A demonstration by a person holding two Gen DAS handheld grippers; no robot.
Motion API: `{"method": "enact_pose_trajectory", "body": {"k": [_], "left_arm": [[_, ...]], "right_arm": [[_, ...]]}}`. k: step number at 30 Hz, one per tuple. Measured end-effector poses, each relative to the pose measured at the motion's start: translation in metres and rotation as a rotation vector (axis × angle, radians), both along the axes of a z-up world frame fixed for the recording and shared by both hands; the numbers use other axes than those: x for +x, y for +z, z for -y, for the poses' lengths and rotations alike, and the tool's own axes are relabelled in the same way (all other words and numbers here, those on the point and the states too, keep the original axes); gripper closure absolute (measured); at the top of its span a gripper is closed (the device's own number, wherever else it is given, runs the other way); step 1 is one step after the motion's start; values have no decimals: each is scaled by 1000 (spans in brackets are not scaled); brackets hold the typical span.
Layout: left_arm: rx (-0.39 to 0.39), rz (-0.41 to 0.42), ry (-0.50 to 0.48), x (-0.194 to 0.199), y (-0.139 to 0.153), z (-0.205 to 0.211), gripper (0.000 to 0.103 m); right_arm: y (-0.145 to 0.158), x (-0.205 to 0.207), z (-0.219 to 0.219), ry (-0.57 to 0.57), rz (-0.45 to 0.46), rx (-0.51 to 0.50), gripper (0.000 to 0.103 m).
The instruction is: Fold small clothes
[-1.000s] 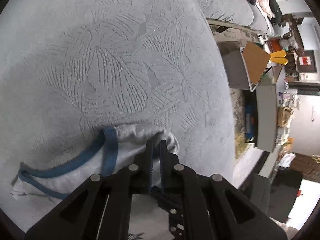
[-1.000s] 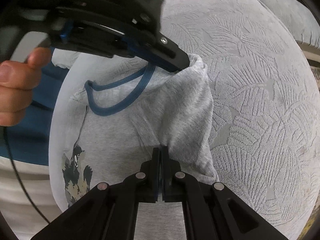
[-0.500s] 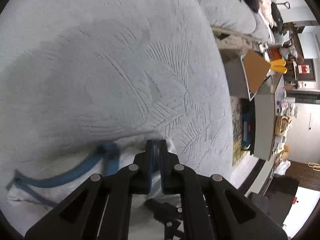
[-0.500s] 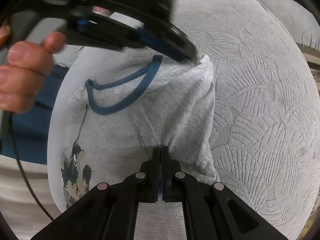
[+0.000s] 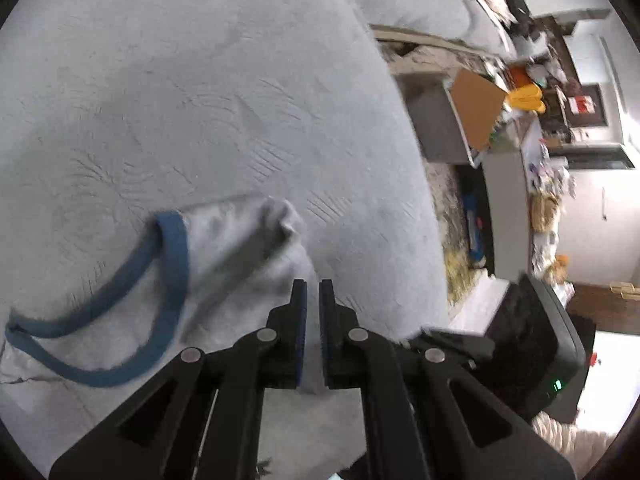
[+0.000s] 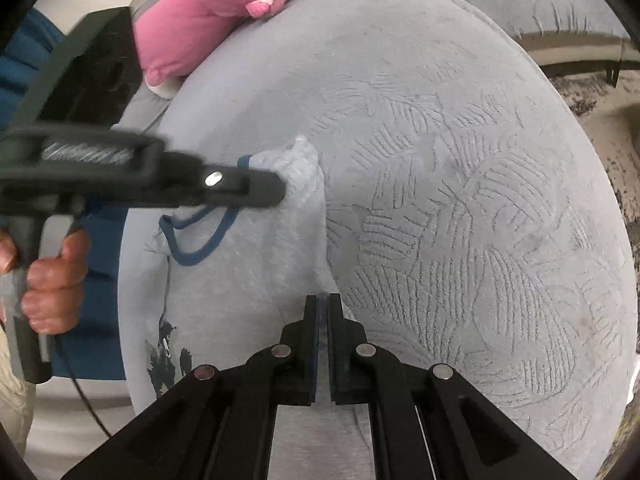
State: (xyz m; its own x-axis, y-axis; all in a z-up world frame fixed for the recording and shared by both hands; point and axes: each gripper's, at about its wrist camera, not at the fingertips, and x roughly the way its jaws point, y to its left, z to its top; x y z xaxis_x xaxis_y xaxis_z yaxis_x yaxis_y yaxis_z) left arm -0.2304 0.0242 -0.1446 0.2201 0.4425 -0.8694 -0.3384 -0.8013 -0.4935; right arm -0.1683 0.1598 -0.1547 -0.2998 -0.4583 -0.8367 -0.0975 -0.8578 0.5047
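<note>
A small grey shirt (image 6: 248,280) with a blue collar (image 6: 204,240) and a dark bird print (image 6: 164,356) lies flat on the grey sofa cushion (image 6: 460,200). My left gripper (image 5: 313,286) hovers over the shirt (image 5: 224,264) with its jaws shut. The rumpled shoulder corner (image 5: 280,210) lies free beyond its tips, and I see nothing pinched. From the right wrist, the left gripper (image 6: 276,196) is blurred above the shoulder, held by a hand (image 6: 56,280). My right gripper (image 6: 323,300) is at the shirt's right edge. Its jaws are opening to a thin slit, and the cloth looks slack there.
A pink plush toy (image 6: 216,4) rests at the cushion's far edge. Past the cushion's right side are a cardboard box (image 5: 476,112), a shaggy rug (image 5: 452,216) and cluttered shelves. A person in blue stands at the left, with a cable hanging from the left gripper's handle.
Both grippers have drawn back from the shirt. The shoulder corner that the left held now lies loose. The right wrist view has pulled away and rolled, and the pink toy shows more fully.
</note>
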Motion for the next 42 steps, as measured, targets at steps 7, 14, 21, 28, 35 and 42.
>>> {"method": "enact_pose_trajectory", "body": {"k": [7, 14, 21, 28, 35, 42], "left_arm": [[-99, -14, 113, -17, -27, 22, 100], [-41, -56, 91, 3, 1, 11, 98], [-130, -57, -39, 26, -17, 4, 96], [-82, -9, 70, 20, -23, 22, 95], [-64, -123, 187, 52, 30, 88, 59], [-146, -123, 394, 117, 52, 183, 52]], "right_arm": [[-1, 11, -7, -16, 18, 85, 103], [21, 18, 2, 30, -50, 61, 97], [1, 22, 32, 110, 6, 58, 97], [14, 40, 26, 114, 11, 58, 97], [43, 48, 15, 50, -16, 134, 82], [49, 70, 6, 74, 26, 153, 81]]}}
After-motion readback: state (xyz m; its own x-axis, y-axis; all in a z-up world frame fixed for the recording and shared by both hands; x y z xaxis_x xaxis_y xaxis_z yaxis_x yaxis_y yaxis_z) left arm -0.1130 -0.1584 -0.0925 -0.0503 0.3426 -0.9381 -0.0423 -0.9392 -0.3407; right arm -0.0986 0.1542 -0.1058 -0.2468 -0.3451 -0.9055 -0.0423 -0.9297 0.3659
